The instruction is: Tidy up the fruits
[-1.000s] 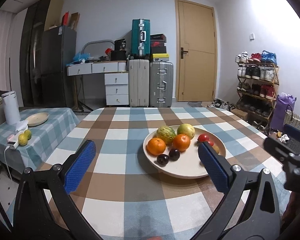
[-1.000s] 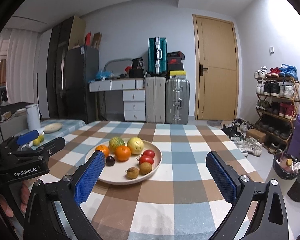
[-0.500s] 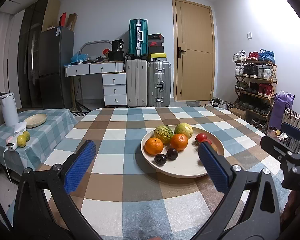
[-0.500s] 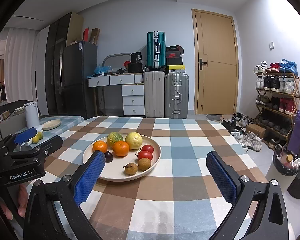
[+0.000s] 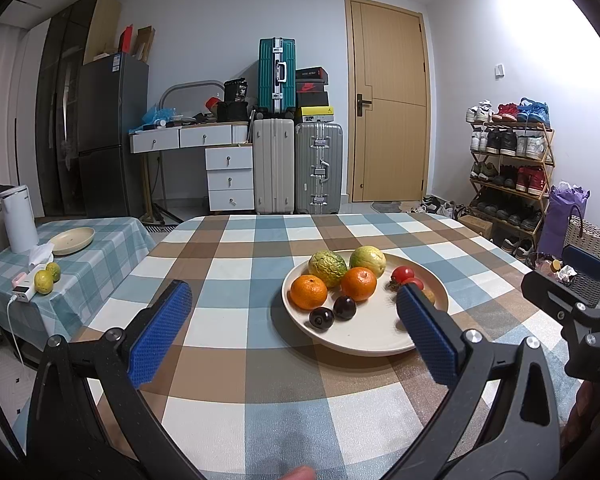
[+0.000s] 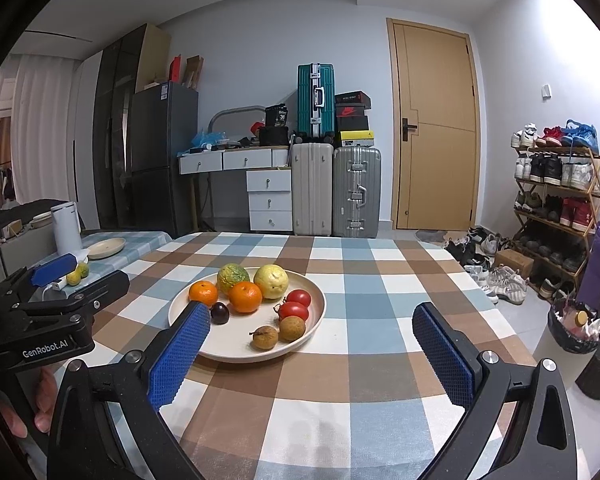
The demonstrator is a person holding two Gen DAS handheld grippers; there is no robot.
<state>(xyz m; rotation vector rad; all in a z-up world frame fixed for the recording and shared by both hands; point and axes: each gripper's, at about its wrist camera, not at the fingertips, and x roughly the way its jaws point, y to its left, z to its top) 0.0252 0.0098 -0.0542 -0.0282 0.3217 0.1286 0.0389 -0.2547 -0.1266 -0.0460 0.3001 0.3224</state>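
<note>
A cream plate [image 5: 374, 338] [image 6: 236, 350] on the checked table holds two oranges [image 5: 309, 291] [image 6: 245, 297], a green citrus [image 5: 327, 263], a yellow-green fruit [image 6: 271, 281], two tomatoes [image 6: 294, 311], two dark plums [image 5: 344, 307] and two brown longans [image 6: 265, 337]. My left gripper [image 5: 292, 320] is open and empty above the table, just left of the plate. My right gripper [image 6: 312, 344] is open and empty, in front of the plate's right side. Each gripper shows at the edge of the other's view.
A side table [image 5: 100, 240] on the left holds a second cream plate [image 5: 73, 240], two limes [image 5: 44, 281], a white kettle [image 5: 19, 218] and a charger. Suitcases, drawers and a fridge stand at the back wall. A shoe rack [image 5: 508, 172] and bags stand on the right.
Both grippers have drifted slightly; the plate sits a little lower and nearer in both views. Both jaws stay open. No fruit has moved.
</note>
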